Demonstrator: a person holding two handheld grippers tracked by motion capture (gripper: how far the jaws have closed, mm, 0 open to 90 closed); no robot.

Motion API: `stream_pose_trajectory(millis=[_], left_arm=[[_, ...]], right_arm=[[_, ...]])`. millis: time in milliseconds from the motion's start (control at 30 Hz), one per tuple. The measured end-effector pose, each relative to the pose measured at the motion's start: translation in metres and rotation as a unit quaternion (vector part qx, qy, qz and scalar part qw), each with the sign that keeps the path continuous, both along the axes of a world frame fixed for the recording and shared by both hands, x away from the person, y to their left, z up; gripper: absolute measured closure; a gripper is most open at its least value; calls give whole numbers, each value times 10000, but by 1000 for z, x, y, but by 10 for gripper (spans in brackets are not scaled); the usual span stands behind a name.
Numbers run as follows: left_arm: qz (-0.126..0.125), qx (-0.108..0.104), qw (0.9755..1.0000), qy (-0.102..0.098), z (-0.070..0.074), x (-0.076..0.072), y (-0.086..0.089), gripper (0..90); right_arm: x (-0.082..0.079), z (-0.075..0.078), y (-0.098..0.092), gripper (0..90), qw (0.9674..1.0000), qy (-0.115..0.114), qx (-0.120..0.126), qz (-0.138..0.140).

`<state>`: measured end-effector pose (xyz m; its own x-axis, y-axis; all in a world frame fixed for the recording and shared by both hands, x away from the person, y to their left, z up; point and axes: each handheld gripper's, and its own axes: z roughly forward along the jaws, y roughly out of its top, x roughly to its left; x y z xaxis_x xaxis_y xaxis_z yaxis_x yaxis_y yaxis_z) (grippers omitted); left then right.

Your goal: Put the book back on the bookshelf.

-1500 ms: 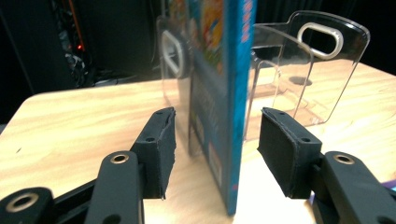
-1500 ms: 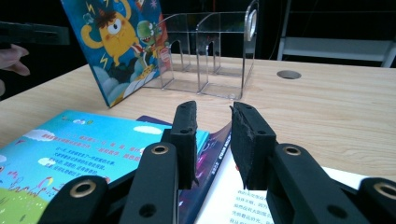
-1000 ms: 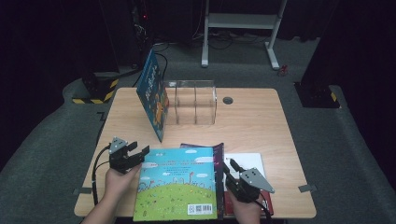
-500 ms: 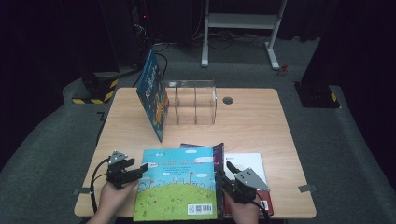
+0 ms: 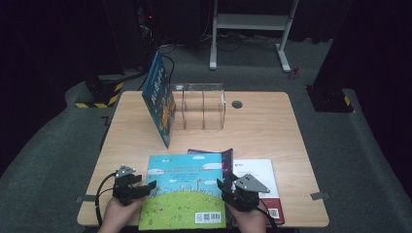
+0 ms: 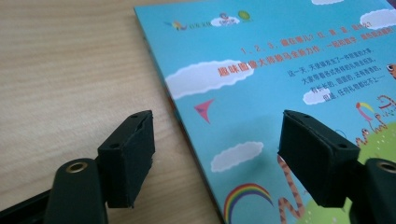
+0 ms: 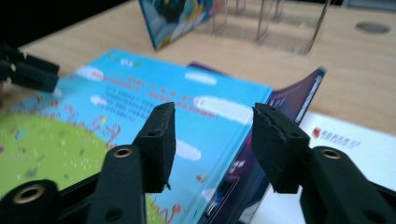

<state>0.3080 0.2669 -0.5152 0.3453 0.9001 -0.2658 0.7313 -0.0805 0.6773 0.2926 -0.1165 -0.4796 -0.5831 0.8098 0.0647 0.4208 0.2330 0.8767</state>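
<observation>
Straddling book (image 5: 183, 191) edges, both hand-held grippers (image 5: 137, 188) (image 5: 228, 188) just opening, gripping nothing; book may slide on table (image 5: 272, 126); uneven squeeze.

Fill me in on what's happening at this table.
A person works two hand-held grippers at a picture book lying on other books near the table front edge. The left hand-held gripper straddles its left edge, the right hand-held gripper its right edge; both have just been opening, gripping nothing. Another book leans against a clear organiser.
</observation>
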Motion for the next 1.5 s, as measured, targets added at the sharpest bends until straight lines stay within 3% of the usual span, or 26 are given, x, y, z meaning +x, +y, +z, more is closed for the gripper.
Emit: stream_pose_trajectory(millis=[100, 300, 433, 500, 633, 733, 900, 1067, 1333, 1500], left_arm=[[-24, -22, 10000, 70, -1, -1, -1, 256], [-85, -59, 9999, 107, -1, -3, -6, 229], [-187, 69, 9998, 68, -1, -4, -14, 195], [-223, 157, 9996, 60, -1, -5, -17, 182], [-246, 192, 9995, 53, -1, -5, -19, 175], [-253, 117, 9996, 90, -1, -4, -18, 174], [-237, 99, 9996, 117, -1, -3, -18, 175], [-185, 30, 9997, 164, -1, -3, -19, 154], [-146, 357, 9992, 127, 0, 0, -27, 134], [-39, 279, 9994, 217, 1, 2, -28, 134]], right_arm=[[2, -1, 4, 447, 9997, 124, -200, 100], [2, -1, 10, 342, 9978, 592, -261, 163], [3, -2, 16, 293, 9960, 764, -447, 153], [3, -2, 17, 285, 9953, 856, -427, 128], [8, -3, 23, 267, 9922, 1083, -609, 79], [9, -5, 25, 268, 9909, 1121, -747, 55], [15, -6, 30, 248, 9862, 1432, -829, -6], [18, -7, 32, 248, 9846, 1492, -914, -22], [18, -9, 33, 258, 9830, 1579, -937, 49], [21, -11, 34, 267, 9808, 1690, -960, 152]])
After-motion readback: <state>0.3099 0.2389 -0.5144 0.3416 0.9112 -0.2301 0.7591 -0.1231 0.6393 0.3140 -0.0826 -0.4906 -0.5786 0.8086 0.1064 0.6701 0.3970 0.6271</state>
